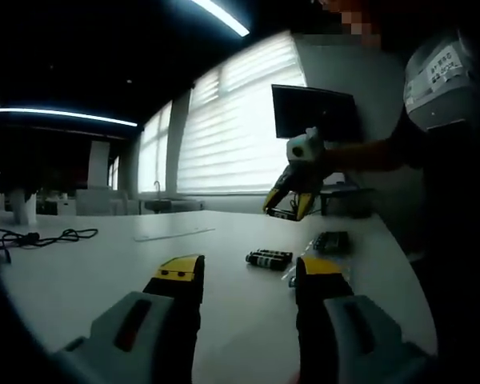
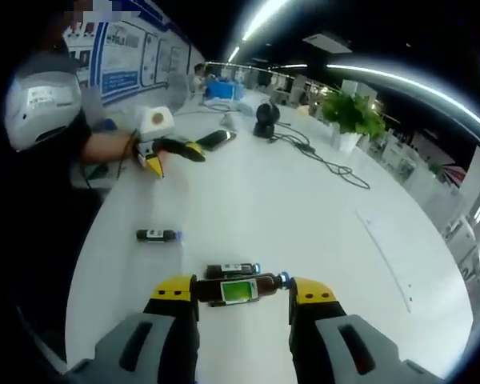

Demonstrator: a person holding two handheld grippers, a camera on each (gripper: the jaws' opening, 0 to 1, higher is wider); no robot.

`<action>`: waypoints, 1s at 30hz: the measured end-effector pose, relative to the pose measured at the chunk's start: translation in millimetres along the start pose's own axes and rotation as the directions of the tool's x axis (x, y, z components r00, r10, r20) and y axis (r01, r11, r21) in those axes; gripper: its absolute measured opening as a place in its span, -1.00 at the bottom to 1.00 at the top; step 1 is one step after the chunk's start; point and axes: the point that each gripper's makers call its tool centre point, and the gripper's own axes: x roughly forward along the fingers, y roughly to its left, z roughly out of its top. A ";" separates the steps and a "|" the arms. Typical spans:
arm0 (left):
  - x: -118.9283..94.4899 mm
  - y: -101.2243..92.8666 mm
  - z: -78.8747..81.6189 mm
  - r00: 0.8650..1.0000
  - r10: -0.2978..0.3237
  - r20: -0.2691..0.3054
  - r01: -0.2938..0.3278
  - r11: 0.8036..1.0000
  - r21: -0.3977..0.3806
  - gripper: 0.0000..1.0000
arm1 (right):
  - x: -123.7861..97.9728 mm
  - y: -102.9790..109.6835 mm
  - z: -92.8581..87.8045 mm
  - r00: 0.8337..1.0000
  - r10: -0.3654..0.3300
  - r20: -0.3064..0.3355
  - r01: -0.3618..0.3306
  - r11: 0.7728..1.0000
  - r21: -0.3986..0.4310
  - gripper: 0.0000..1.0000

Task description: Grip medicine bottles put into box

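The right gripper (image 2: 242, 298) clamps a small brown glass bottle (image 2: 238, 290) crosswise, green label up; hold it level and lift straight. A second bottle (image 2: 230, 270) lies touching behind, a third (image 2: 158, 235) toward the table's (image 2: 304, 216) left edge. The left gripper (image 1: 248, 280) hangs open, its jaws apart.

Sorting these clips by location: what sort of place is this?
Probably an open-plan office: a long white table, a dark monitor by windows with blinds, and a potted plant.
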 end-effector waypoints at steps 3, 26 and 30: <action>-0.3 2.8 -0.2 1.000 0.016 -0.002 -0.016 1.000 0.005 -0.23 | -2.0 5.3 12.7 1.000 0.009 0.029 -0.009 1.000 0.014 -0.19; -1.4 9.5 -2.4 0.999 0.049 -0.010 -0.049 0.999 0.016 -0.24 | 51.0 104.9 23.8 0.987 0.158 -0.003 -0.158 0.986 0.055 -0.19; -1.6 9.5 -2.8 0.999 0.047 -0.012 -0.047 0.999 0.013 -0.24 | 65.0 110.1 16.4 0.983 0.184 -0.002 -0.184 0.980 0.079 -0.19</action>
